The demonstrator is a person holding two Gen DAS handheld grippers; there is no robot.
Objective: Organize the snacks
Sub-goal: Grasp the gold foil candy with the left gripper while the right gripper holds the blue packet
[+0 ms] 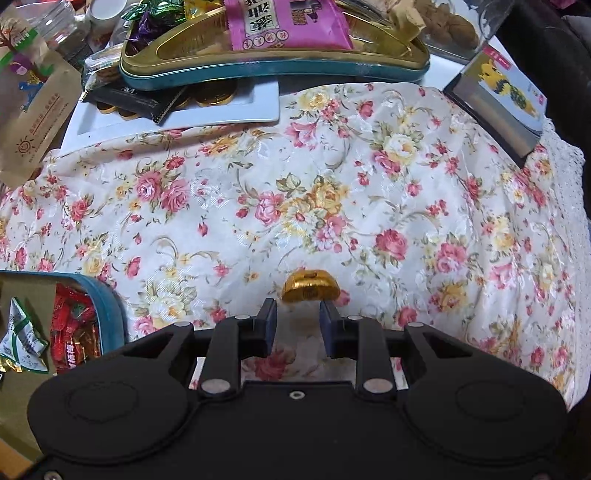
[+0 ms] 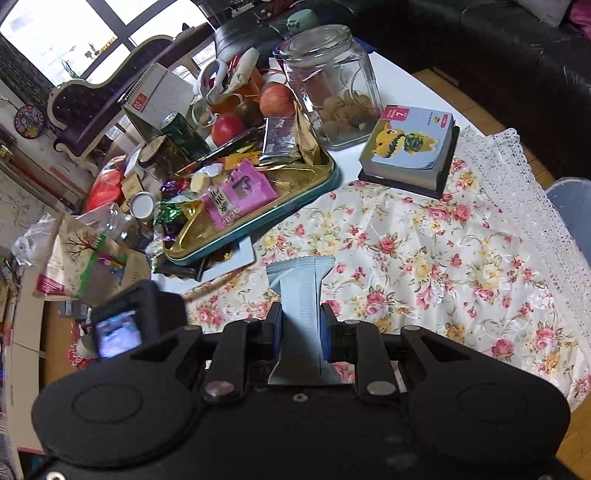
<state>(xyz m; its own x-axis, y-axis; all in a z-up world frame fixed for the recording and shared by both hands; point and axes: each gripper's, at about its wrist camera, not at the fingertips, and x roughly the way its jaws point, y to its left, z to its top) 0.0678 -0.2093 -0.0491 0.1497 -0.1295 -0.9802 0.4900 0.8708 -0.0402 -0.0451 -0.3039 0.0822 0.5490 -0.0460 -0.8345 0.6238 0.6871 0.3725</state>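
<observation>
In the left wrist view my left gripper (image 1: 297,312) is open, its fingertips just short of a gold foil chocolate (image 1: 310,287) lying on the floral cloth (image 1: 332,177). In the right wrist view my right gripper (image 2: 300,317) is shut on a grey-blue snack packet (image 2: 300,291), held above the cloth (image 2: 424,258). A gold tin tray with a teal rim (image 1: 273,70) at the back holds a pink packet (image 1: 288,26) and wrapped sweets; it also shows in the right wrist view (image 2: 258,221).
A white plate (image 1: 221,110) with gold coins and a dark packet lies under the tray. A teal tin (image 1: 107,310) with red sweets sits at the left. A card box (image 2: 406,147) and a glass jar (image 2: 332,81) stand at the back right. Clutter fills the left.
</observation>
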